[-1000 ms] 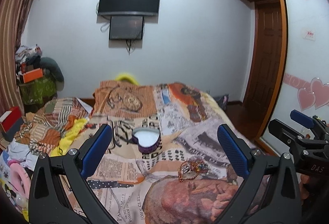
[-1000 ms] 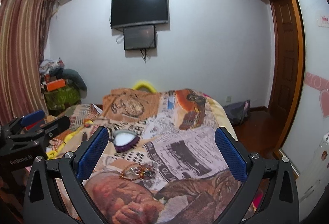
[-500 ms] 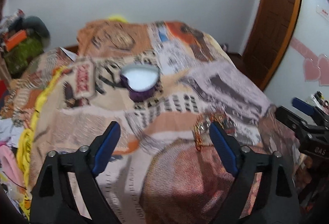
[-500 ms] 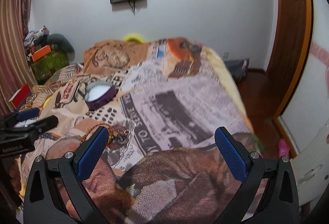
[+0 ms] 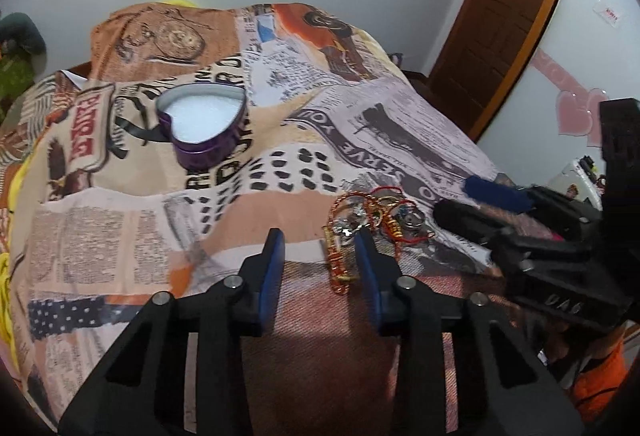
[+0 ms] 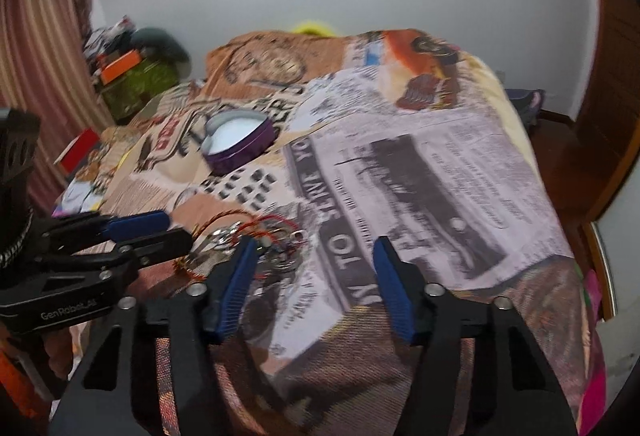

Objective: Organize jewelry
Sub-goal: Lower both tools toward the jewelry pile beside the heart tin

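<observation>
A tangle of gold and red jewelry [image 5: 368, 216] lies on the printed bedspread. An open purple heart-shaped tin [image 5: 202, 124] with a white lining sits farther back on the bed. My left gripper [image 5: 318, 240] is low over the bed, its jaws partly closed but apart and empty, with the right finger touching the tangle's near edge. My right gripper [image 6: 314, 248] is open and empty, its left finger at the jewelry [image 6: 256, 236]. The tin [image 6: 238, 144] shows behind it. Each gripper appears in the other's view, the right one [image 5: 480, 204] and the left one [image 6: 140, 232].
The bedspread [image 5: 120, 220] covers the whole bed. A wooden door [image 5: 500, 16] and a white wardrobe panel with pink hearts [image 5: 576, 108] stand on the right. Clutter with an orange box [image 6: 120, 64] and a striped curtain [image 6: 40, 56] are on the left.
Both grippers have dropped and tilted down toward the jewelry tangle. Both pairs of jaws have narrowed, the left more than the right.
</observation>
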